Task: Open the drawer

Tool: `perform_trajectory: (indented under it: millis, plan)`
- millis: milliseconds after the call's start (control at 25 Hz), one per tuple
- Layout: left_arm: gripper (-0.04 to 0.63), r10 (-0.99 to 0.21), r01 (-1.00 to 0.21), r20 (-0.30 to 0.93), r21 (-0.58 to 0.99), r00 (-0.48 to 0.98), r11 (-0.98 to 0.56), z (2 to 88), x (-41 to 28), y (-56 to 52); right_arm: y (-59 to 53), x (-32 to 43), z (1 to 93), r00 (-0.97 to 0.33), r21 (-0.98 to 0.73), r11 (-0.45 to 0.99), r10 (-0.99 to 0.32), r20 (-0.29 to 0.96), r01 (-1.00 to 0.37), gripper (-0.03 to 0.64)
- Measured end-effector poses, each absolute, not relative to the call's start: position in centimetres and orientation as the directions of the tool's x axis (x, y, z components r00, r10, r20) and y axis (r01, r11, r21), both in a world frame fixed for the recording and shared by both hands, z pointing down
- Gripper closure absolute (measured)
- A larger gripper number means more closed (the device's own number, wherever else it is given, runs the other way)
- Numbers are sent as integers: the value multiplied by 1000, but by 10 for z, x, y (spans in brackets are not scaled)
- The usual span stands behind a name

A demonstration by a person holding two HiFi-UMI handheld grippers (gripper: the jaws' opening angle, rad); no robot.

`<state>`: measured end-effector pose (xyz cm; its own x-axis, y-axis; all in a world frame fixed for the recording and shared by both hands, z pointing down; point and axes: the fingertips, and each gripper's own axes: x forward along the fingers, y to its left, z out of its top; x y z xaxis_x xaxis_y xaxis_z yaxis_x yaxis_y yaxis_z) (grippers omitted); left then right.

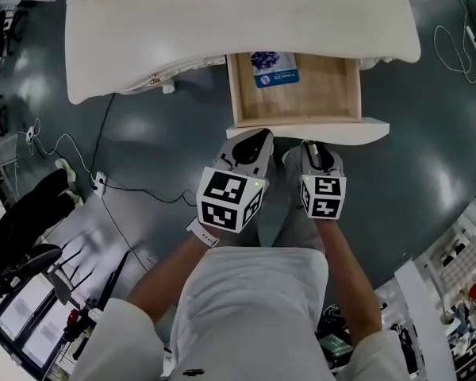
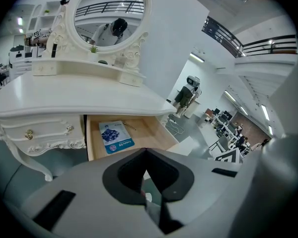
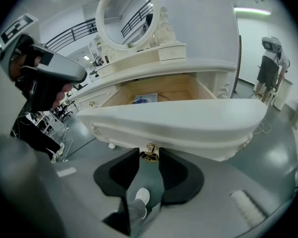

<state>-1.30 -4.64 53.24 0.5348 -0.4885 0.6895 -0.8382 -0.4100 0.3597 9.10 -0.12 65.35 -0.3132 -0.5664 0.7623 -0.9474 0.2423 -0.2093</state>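
Standing over the white table (image 1: 222, 22), I look down on its bare top, and my left gripper view shows the round mirror (image 2: 109, 19) upright at the back of it. The drawer (image 1: 235, 86) is already pulled well out from under the top toward me, with its wooden inside open to view and its white front (image 3: 179, 123) nearest my hands. Beside it, the smaller side drawer (image 2: 44, 133) sits closed. My left gripper (image 2: 146, 151) hangs just short of the drawer front, its jaws together with nothing between them, touching nothing. My right gripper (image 1: 311, 145) is up against the underside of the front, beside the left one. Its jaws stand apart on either side of the knob, and I see no pad pressing on it. A blue booklet (image 1: 274, 69) lies flat at the back of the drawer. The brass knob (image 3: 150, 148) sticks out from the middle of the front.
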Motion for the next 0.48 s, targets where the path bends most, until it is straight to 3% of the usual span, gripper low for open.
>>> perform_trajectory:
  millis: [480]
  plan:
    - [595,-501,-841,683,355,531,-407,517,-17,-46,6,93,619,-335,-205,279,-587,737,-938,465]
